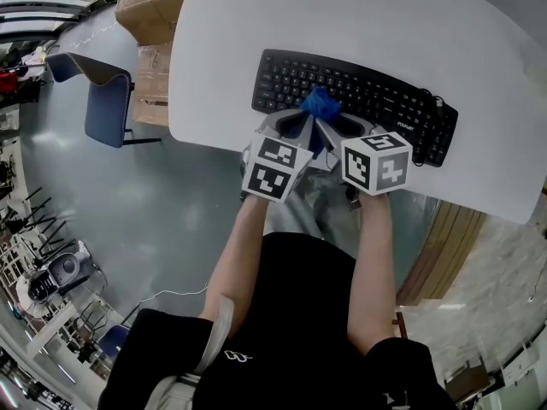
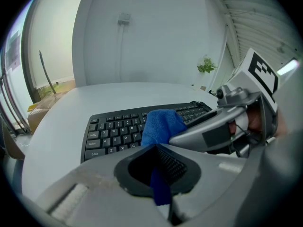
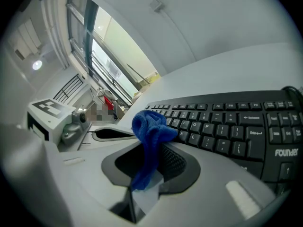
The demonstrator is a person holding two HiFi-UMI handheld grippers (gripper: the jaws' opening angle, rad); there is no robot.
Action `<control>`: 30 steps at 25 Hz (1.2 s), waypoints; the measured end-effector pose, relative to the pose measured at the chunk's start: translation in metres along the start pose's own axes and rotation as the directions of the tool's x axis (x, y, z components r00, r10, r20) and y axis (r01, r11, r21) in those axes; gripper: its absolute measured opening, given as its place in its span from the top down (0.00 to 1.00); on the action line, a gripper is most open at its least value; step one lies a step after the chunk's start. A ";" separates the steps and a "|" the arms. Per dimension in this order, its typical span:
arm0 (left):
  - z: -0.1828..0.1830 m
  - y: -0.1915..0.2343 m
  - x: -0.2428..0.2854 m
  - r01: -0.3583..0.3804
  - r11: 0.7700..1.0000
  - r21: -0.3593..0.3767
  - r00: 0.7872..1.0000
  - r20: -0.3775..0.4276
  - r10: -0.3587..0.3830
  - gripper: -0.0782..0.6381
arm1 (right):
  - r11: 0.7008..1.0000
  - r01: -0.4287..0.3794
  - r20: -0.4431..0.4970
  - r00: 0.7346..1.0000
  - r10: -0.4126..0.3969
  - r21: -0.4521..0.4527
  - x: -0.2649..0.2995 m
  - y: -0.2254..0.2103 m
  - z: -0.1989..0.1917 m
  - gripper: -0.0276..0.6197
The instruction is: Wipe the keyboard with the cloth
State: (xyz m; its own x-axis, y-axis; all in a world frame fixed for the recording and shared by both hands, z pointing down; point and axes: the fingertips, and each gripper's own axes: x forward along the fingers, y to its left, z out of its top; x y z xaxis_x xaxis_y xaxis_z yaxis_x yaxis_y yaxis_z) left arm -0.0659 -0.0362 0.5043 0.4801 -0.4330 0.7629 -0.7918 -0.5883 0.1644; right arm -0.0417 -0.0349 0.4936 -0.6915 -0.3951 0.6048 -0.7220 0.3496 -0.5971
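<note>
- Surface: white, round-edged table top [image 1: 385,24], smooth and matte, and bare apart from the entry that follows.
- Black full-size plastic keyboard [image 1: 367,96], which lay slantwise near the table's front edge with a dark cable leaving its right end.
- Blue bunched microfibre cloth [image 1: 320,103], which rested on the keys at the middle of the keyboard's near side and was gathered up into a lump between the two tools.
- Left gripper [image 2: 158,174], grey, with a marker cube. Its jaws were closed on a fold of the cloth, and a blue strip ran down between the dark pads.
- Right gripper [image 3: 149,169], of the same make and just beside the first. Its jaws were likewise pinched tight on the cloth, which hung through them.
- Room: glossy grey floor [image 1: 171,220]. A blue-grey chair [image 1: 107,101] and stacked brown cardboard boxes [image 1: 154,7] stood by the table's left side.
- Plain white wall [image 2: 156,41] behind the table, with a small green plant [image 2: 206,66] at its foot. Tall windows [image 3: 109,65] lay to one side.
- Writing: white brand lettering "Founder" [image 3: 286,152] on the keyboard's front right corner, plus white key legends. Each cube bore black-and-white square codes.
</note>
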 end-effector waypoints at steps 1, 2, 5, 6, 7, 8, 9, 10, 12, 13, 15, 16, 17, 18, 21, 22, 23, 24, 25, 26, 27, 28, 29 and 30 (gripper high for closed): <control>0.001 -0.003 0.001 0.004 1.000 0.005 1.000 -0.001 -0.004 0.89 | 1.000 0.003 0.004 1.000 -0.003 0.004 -0.002 -0.002 -0.001 0.82; 0.001 -0.005 0.003 0.008 1.000 0.009 1.000 -0.001 -0.008 0.89 | 1.000 0.006 0.007 1.000 -0.006 0.007 -0.004 -0.004 -0.001 0.82; 0.003 -0.012 0.006 0.018 1.000 0.021 1.000 -0.003 -0.018 0.89 | 1.000 0.013 0.017 1.000 -0.013 0.017 -0.010 -0.009 -0.002 0.82; 0.004 -0.013 0.007 0.020 0.999 0.024 1.000 -0.004 -0.020 0.89 | 1.000 0.016 0.019 1.000 -0.016 0.020 -0.011 -0.010 -0.002 0.82; 0.005 -0.015 0.008 0.024 0.999 0.028 1.000 -0.005 -0.024 0.89 | 1.000 0.019 0.021 1.000 -0.019 0.022 -0.013 -0.012 -0.002 0.82; 0.006 -0.017 0.009 0.028 0.999 0.032 1.000 -0.006 -0.027 0.89 | 0.999 0.022 0.024 0.999 -0.023 0.025 -0.015 -0.013 -0.002 0.82; 0.007 -0.019 0.010 0.031 0.999 0.036 0.999 -0.007 -0.031 0.89 | 0.999 0.025 0.026 0.999 -0.026 0.028 -0.017 -0.015 -0.003 0.82; 0.007 -0.021 0.010 0.035 0.999 0.040 0.999 -0.008 -0.034 0.89 | 0.999 0.028 0.029 0.999 -0.029 0.031 -0.018 -0.016 -0.003 0.82; 0.008 -0.025 0.012 0.041 0.998 0.047 0.999 -0.008 -0.041 0.89 | 0.999 0.034 0.035 0.999 -0.035 0.036 -0.021 -0.018 -0.004 0.82; 0.008 -0.027 0.013 0.045 0.998 0.051 0.999 -0.009 -0.045 0.89 | 0.999 0.037 0.037 0.999 -0.038 0.038 -0.023 -0.019 -0.004 0.82; 0.009 -0.030 0.015 0.053 0.997 0.059 0.999 -0.010 -0.053 0.89 | 0.998 0.042 0.042 0.998 -0.044 0.045 -0.026 -0.023 -0.006 0.82; 0.010 -0.032 0.016 0.058 0.996 0.062 0.998 -0.011 -0.057 0.89 | 0.998 0.044 0.045 0.998 -0.046 0.049 -0.027 -0.024 -0.006 0.82; 0.010 -0.034 0.017 0.062 0.996 0.067 0.998 -0.012 -0.062 0.89 | 0.997 0.046 0.049 0.998 -0.049 0.054 -0.029 -0.025 -0.007 0.82; 0.011 -0.036 0.017 0.067 0.995 0.072 0.998 -0.013 -0.066 0.89 | 0.997 0.050 0.053 0.997 -0.053 0.058 -0.031 -0.026 -0.007 0.82; 0.014 -0.043 0.020 0.080 0.993 0.087 0.997 -0.018 -0.079 0.89 | 0.996 0.060 0.062 0.996 -0.064 0.069 -0.038 -0.031 -0.007 0.82; 0.016 -0.046 0.021 0.085 0.992 0.091 0.996 -0.019 -0.083 0.89 | 0.995 0.062 0.064 0.996 -0.067 0.073 -0.041 -0.033 -0.007 0.82; 0.017 -0.049 0.022 0.090 0.991 0.096 0.996 -0.021 -0.088 0.89 | 0.995 0.064 0.067 0.995 -0.069 0.078 -0.044 -0.035 -0.008 0.82; 0.017 -0.052 0.023 0.095 0.990 0.101 0.995 -0.022 -0.093 0.89 | 0.994 0.066 0.070 0.995 -0.072 0.084 -0.046 -0.037 -0.008 0.82; 0.018 -0.055 0.025 0.100 0.989 0.106 0.995 -0.023 -0.098 0.89 | 0.994 0.069 0.073 0.994 -0.076 0.089 -0.048 -0.039 -0.009 0.82; 0.019 -0.057 0.026 0.105 0.988 0.111 0.994 -0.024 -0.103 0.89 | 0.993 0.072 0.077 0.994 -0.079 0.093 -0.050 -0.041 -0.009 0.82; 0.019 -0.059 0.027 0.109 0.987 0.116 0.994 -0.025 -0.107 0.89 | 0.993 0.074 0.081 0.993 -0.082 0.096 -0.052 -0.042 -0.010 0.82; 0.020 -0.061 0.028 0.113 0.986 0.121 0.993 -0.026 -0.111 0.89 | 0.992 0.078 0.084 0.993 -0.086 0.099 -0.053 -0.044 -0.010 0.82; 0.020 -0.062 0.029 0.118 0.985 0.126 0.993 -0.028 -0.115 0.89 | 0.992 0.081 0.087 0.992 -0.090 0.102 -0.055 -0.045 -0.011 0.82; 0.021 -0.064 0.030 0.122 0.984 0.131 0.992 -0.029 -0.119 0.89 | 0.991 0.084 0.090 0.991 -0.094 0.105 -0.056 -0.047 -0.011 0.82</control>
State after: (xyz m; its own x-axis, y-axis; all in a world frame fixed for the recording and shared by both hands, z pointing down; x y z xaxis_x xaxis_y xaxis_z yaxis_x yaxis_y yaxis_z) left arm 0.0071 -0.0262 0.5037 0.5599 -0.3396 0.7558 -0.6708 -0.7212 0.1729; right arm 0.0304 -0.0197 0.4932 -0.6159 -0.5012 0.6078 -0.7709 0.2244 -0.5961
